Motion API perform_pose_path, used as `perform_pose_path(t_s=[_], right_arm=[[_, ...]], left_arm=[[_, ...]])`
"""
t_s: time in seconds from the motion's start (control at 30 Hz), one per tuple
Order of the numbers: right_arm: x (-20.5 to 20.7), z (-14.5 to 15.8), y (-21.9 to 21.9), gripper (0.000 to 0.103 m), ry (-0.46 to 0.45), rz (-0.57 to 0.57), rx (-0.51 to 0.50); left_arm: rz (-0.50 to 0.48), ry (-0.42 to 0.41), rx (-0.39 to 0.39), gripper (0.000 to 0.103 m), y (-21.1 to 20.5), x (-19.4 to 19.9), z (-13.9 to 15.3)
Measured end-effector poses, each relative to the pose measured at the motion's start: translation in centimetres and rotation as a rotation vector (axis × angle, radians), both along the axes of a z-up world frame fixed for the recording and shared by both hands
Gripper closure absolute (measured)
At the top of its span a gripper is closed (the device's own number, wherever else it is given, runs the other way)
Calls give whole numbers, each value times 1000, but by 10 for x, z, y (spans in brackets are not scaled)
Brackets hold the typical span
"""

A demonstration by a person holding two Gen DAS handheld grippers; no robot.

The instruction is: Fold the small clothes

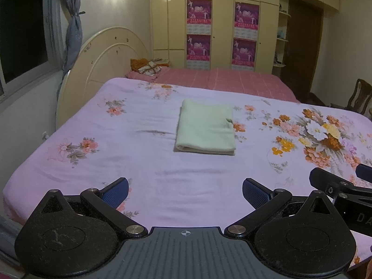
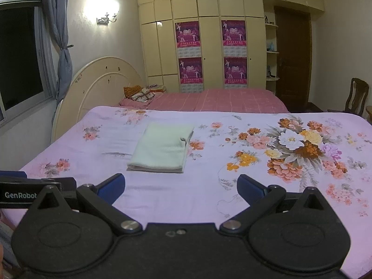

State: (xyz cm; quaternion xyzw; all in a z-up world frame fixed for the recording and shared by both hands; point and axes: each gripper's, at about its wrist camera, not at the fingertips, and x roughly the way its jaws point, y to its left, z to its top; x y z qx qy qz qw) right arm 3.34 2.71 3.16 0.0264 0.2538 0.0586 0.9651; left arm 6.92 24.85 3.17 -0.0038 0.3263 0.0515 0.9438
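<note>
A pale green cloth (image 1: 205, 127) lies folded into a neat rectangle on the lilac floral bedsheet (image 1: 139, 162). It also shows in the right wrist view (image 2: 162, 150), left of centre. My left gripper (image 1: 185, 195) is open and empty, held back from the cloth near the bed's front edge. My right gripper (image 2: 181, 189) is open and empty too, near the front edge and to the right of the cloth. The right gripper shows at the right edge of the left wrist view (image 1: 344, 186); the left gripper shows at the left edge of the right wrist view (image 2: 34, 190).
A second bed with a pink checked cover (image 1: 220, 79) stands behind, with a cream headboard (image 1: 104, 58) and a small pile of things (image 1: 148, 66). Wardrobes with posters (image 1: 220, 32) line the back wall. A wooden chair (image 2: 355, 97) stands at the right.
</note>
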Motion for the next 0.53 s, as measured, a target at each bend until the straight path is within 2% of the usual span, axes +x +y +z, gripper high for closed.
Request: perform_pose_path(t_s=[0.27, 0.37, 0.47, 0.53], right_arm=[[10, -3, -2, 1, 17, 3, 3], [15, -5, -3, 1, 25, 5, 3], [21, -8, -4, 1, 32, 2, 7], [26, -10, -7, 1, 40, -6, 9]], left_arm=[[-11, 14, -8, 0, -1, 16, -8], [-40, -19, -16, 0, -3, 19, -11], [-61, -67, 40, 0, -10, 23, -11], [-53, -65, 43, 0, -12, 32, -13]])
